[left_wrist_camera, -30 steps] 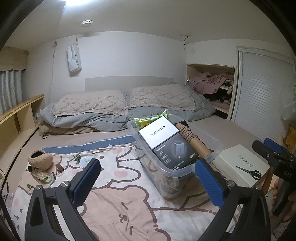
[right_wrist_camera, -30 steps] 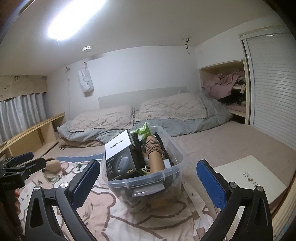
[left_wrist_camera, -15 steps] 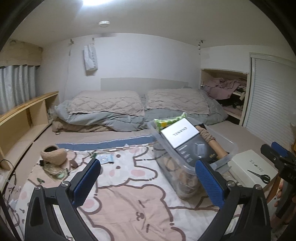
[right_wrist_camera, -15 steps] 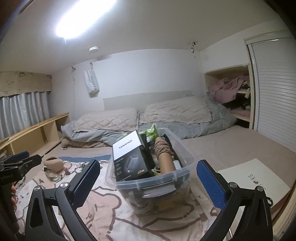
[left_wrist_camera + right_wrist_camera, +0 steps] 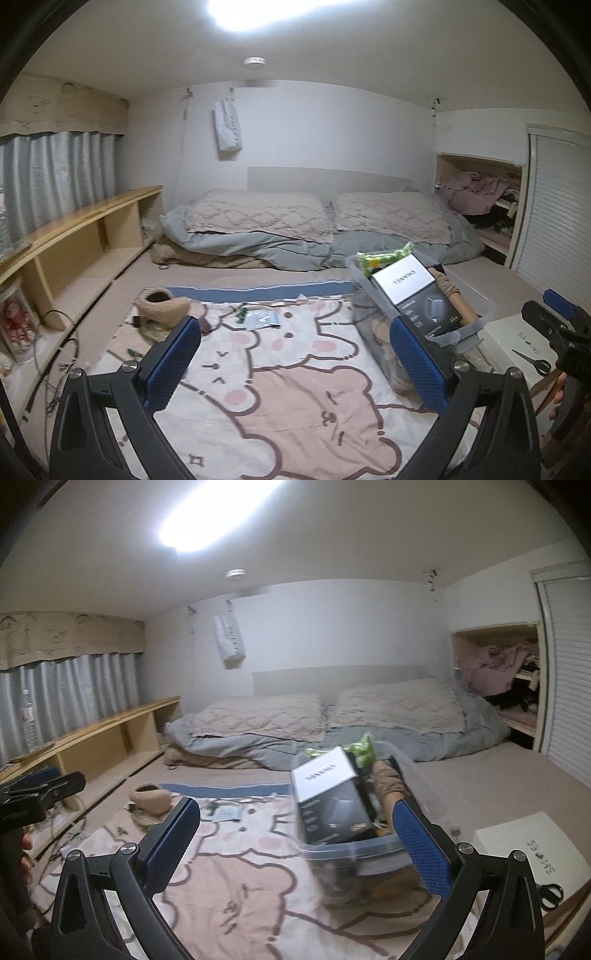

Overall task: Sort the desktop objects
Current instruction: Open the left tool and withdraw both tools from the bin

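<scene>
1. Left gripper (image 5: 295, 360): jaws spread wide, nothing between them, held above the cartoon-print blanket (image 5: 280, 387).
2. Right gripper (image 5: 295, 840): jaws likewise wide apart and empty.
3. Clear plastic bin (image 5: 476, 308): rests on the blanket's right side, holding a black-and-white box (image 5: 417, 295), a green packet (image 5: 384, 258) and a brown roll (image 5: 452, 291).
4. White box (image 5: 517, 338) (scissors (image 5: 533, 362) on top): just beside the bin.
5. Fuzzy brown pouch (image 5: 160, 306) and small loose items (image 5: 258, 317): far left of the blanket.

Ceiling light (image 5: 207, 520) glares overhead; room dim, fisheye edges warped, bin (image 5: 354, 853) blurry.
</scene>
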